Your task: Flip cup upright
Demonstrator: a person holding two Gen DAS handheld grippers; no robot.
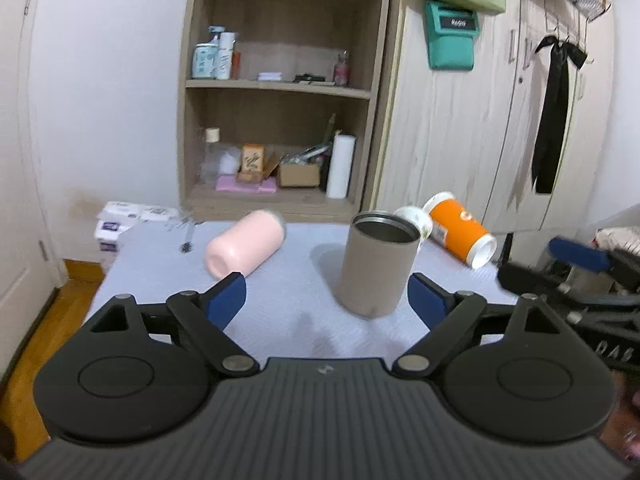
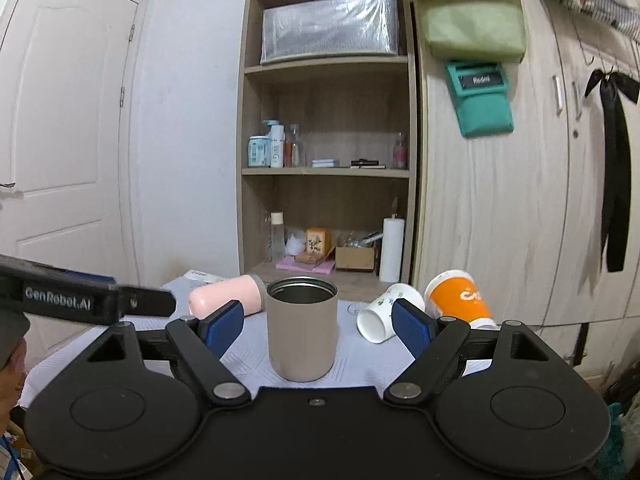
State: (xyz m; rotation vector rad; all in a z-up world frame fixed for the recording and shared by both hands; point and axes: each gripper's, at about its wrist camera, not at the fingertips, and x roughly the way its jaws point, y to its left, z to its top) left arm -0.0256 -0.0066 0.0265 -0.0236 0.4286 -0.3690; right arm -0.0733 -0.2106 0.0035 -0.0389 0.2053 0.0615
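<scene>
Standing upright between right claw (image 2: 318, 318) fingers: cup (image 2: 302, 328)

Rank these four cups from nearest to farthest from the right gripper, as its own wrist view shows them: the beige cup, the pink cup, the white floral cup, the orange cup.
1. Beige cup: upright, between the open jaws of the right gripper.
2. White floral cup: on its side, just beyond the right jaw.
3. Pink cup and orange cup: both lying farther back, pink left, orange right; too close to call.

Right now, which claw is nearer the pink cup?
Left. The left claw is open with its left finger just short of the lying pink cup; the right claw straddles the upright beige tumbler.
</scene>
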